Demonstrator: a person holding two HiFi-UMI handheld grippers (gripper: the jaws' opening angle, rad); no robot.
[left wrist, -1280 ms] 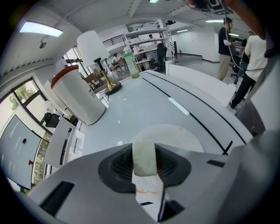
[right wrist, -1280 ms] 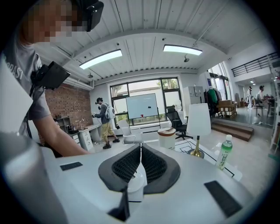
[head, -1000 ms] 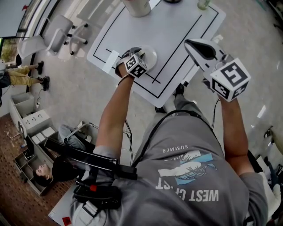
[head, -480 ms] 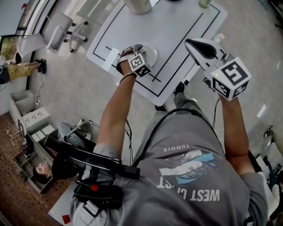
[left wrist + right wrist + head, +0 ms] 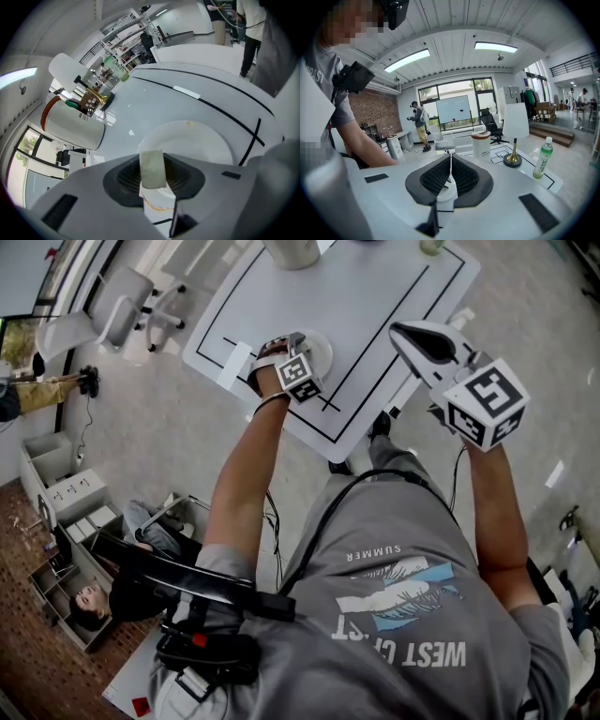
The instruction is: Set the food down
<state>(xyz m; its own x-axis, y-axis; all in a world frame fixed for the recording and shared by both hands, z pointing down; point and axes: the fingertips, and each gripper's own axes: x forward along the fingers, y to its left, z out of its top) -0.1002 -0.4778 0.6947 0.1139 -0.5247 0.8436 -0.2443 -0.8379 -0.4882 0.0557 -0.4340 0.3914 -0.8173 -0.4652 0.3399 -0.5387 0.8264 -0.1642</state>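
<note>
Food slice held over the plate, not yet set down.
Head view: the left gripper (image 5: 292, 341) covers its own jaws above one white plate (image 5: 323, 351); the shirt print reads "SUMMER" and "WEST". Left gripper view: the jaws clamp one pale flat food slice (image 5: 151, 168), its lower end hard to make out. Right gripper view: the right gripper (image 5: 450, 174) is pinched together and empty; one bottle (image 5: 542, 161), label unreadable.

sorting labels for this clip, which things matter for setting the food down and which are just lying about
In the job: left gripper, pale food slice in its jaws, white plate under it.
Lying about: lidded canister, table lamp, green bottle, right gripper (shut, empty).
</note>
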